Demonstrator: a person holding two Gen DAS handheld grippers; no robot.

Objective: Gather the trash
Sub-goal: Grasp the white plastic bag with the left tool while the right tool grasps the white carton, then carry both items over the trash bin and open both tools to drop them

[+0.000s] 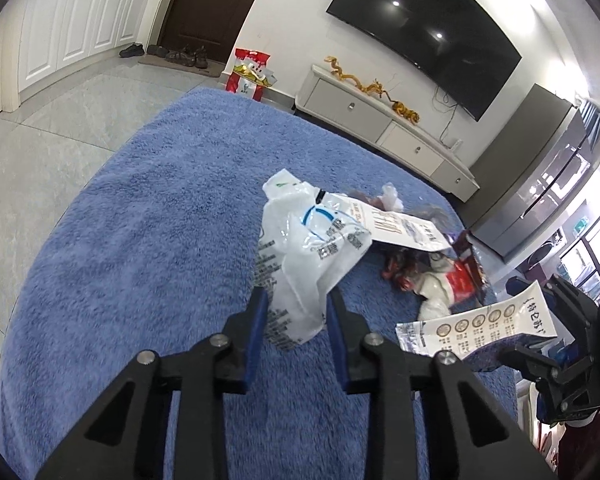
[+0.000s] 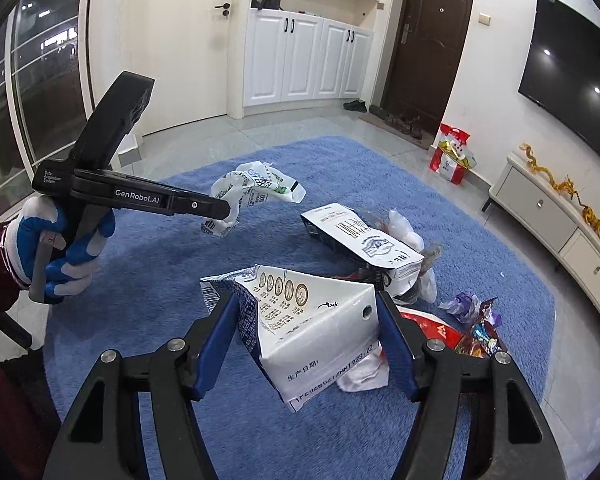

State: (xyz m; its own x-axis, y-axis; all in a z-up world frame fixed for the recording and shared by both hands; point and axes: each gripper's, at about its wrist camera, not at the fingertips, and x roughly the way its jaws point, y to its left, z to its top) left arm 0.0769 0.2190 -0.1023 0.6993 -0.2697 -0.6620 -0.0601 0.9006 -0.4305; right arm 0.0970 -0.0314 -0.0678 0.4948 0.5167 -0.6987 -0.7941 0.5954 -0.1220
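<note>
My left gripper (image 1: 298, 300) is shut on a crumpled white plastic bag (image 1: 308, 248) and holds it above the blue rug (image 1: 140, 220); the bag also shows in the right wrist view (image 2: 256, 188), hanging from that gripper (image 2: 224, 212). My right gripper (image 2: 306, 312) is shut on a flattened white milk carton (image 2: 316, 332), lifted off the rug; it shows at the right edge of the left wrist view (image 1: 480, 330). A second white carton (image 2: 364, 240) lies on the rug beside red and purple snack wrappers (image 2: 476, 320).
A white TV cabinet (image 1: 384, 124) stands under a wall TV (image 1: 424, 32). A red gift bag (image 1: 250, 74) and shoes (image 1: 180, 54) sit by the brown door. White cupboards (image 2: 308, 60) line the far wall. Grey tile floor (image 1: 40, 152) surrounds the rug.
</note>
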